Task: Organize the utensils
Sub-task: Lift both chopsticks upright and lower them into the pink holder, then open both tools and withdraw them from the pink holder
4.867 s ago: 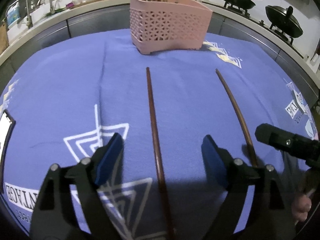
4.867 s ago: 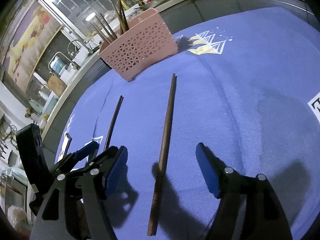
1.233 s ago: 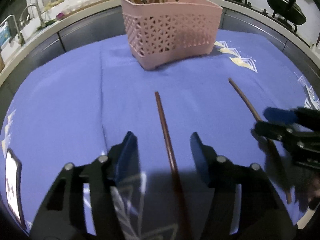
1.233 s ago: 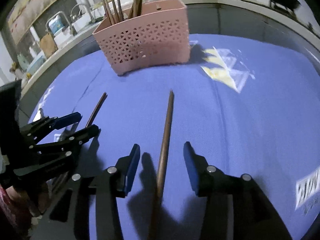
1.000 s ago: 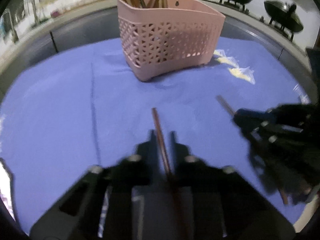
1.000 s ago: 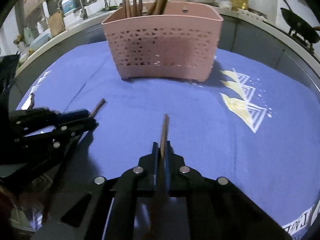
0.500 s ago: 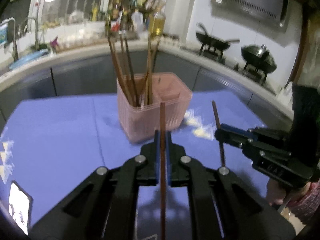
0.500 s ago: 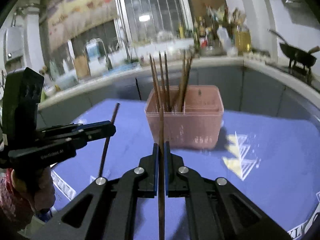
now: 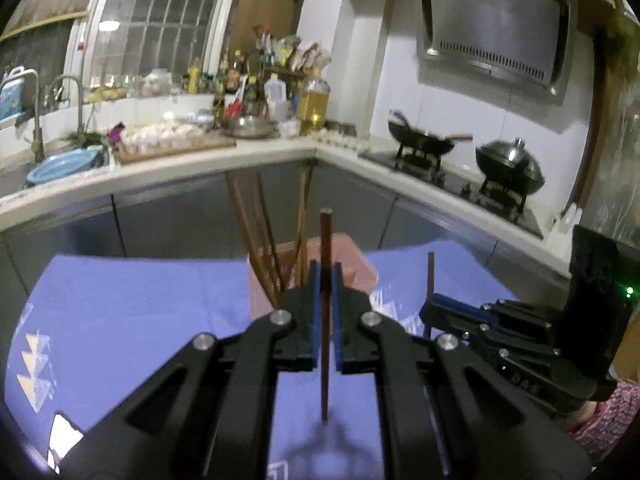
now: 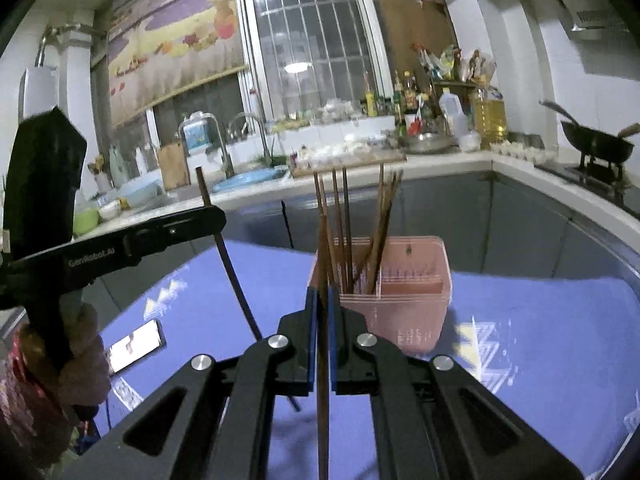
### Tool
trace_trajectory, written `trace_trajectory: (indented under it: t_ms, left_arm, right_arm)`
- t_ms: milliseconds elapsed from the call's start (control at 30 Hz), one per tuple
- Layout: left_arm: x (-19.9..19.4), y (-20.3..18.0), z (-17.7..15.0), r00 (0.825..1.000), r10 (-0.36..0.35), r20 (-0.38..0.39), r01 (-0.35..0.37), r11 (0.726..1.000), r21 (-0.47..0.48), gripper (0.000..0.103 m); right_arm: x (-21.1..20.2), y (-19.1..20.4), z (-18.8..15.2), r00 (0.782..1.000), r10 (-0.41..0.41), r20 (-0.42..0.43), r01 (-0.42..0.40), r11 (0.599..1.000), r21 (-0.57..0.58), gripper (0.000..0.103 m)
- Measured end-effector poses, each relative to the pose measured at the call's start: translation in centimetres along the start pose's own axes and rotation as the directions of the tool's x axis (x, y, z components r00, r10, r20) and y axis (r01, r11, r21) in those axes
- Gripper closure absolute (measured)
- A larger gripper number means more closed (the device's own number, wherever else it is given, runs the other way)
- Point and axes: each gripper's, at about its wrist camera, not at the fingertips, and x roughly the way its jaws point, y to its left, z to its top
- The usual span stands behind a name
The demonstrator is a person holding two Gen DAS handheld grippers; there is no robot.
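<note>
My left gripper [image 9: 325,270] is shut on a dark brown chopstick [image 9: 325,240] that stands upright, lifted off the blue cloth. My right gripper [image 10: 322,294] is shut on a second brown chopstick [image 10: 322,248], also upright and raised. The pink perforated basket [image 10: 412,280] stands ahead on the cloth with several chopsticks [image 10: 344,224] leaning in its left compartment. In the left wrist view the basket [image 9: 360,264] is partly hidden behind my fingers. Each gripper shows in the other's view: the right gripper [image 9: 434,312] at the right, the left gripper [image 10: 218,216] at the left.
A blue patterned cloth [image 10: 560,320] covers the table. A phone [image 10: 136,344] lies on it at the left. Behind runs a kitchen counter [image 9: 200,160] with a sink [image 10: 248,178], bottles and two woks [image 9: 508,164] on a stove. A hand [image 10: 80,352] holds the left gripper.
Both grippers closed on their chopsticks, lifted them off the cloth and tilted up toward level, so the chopsticks now stand upright in front of the basket.
</note>
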Motion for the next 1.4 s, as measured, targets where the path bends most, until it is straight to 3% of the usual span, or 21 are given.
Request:
trace_trajectory:
  t_ms: [133,267,433,567,767,933,1000,1100,1167,1233,1333,1400]
  left_arm:
    - [-0.7,-0.5,4.9,0.996,-0.014,0.085,0.013,1.000,0.015,0.098]
    - [-0.2,-1.1,9.1,0.985,0.021,0.172,-0.031,0.998,0.055,0.098]
    - [3.3,-0.7,11.4,0.980,0.076,0.182,-0.089,0.994,0.066,0.098]
    - [7.0,0.8,10.8,0.988,0.091,0.121,-0.096,0.994,0.041,0.098]
    - [11.0,2.6,8.2,0.997,0.074,0.012,-0.075,0.997,0.013,0.098]
    - [13.5,2.9,5.0,0.990,0.117,-0.081,-0.117,0.993,0.007,0.097]
    - [13.9,3.1,3.9,0.984,0.140,-0.108,-0.140,0.990,0.001,0.086]
    - [12.9,3.4,3.1,0.980,0.173,-0.095,-0.176,0.984,-0.023,0.064]
    - [11.6,3.5,2.8,0.977,0.204,-0.068,-0.207,0.978,-0.031,0.064]
    - [10.3,3.2,2.6,0.975,0.219,-0.048,-0.221,0.975,-0.031,0.063]
    - [8.0,2.6,2.3,0.966,0.258,-0.014,-0.258,0.966,-0.021,0.063]
    - [5.8,2.1,1.6,0.955,0.296,0.018,-0.296,0.955,-0.024,0.048]
  right_arm:
    - [0.6,-0.7,5.1,0.997,0.002,0.072,-0.002,1.000,0.005,0.098]
    - [1.9,-1.2,9.8,0.985,-0.019,0.172,0.018,1.000,0.005,0.098]
    - [5.4,-2.2,13.0,0.965,-0.055,0.257,0.056,0.998,0.004,0.098]
    - [9.1,-3.0,12.7,0.972,-0.060,0.228,0.064,0.998,-0.006,0.098]
    - [13.4,-4.3,9.2,0.992,-0.059,0.112,0.059,0.998,0.001,0.098]
    - [14.8,-4.9,6.5,0.999,-0.019,0.027,0.018,0.999,0.045,0.097]
    - [14.5,-4.9,5.9,1.000,-0.014,0.014,0.013,0.998,0.067,0.096]
    - [13.3,-4.5,5.3,1.000,-0.023,0.018,0.022,0.998,0.057,0.095]
    - [12.0,-4.1,5.1,0.999,-0.019,0.036,0.017,0.998,0.055,0.091]
    - [10.4,-3.4,4.9,0.998,-0.018,0.062,0.015,0.999,0.045,0.076]
    - [7.6,-2.4,4.2,0.994,-0.022,0.107,0.017,0.999,0.044,0.068]
    - [5.8,-2.0,3.4,0.992,-0.016,0.128,0.008,0.998,0.061,0.068]
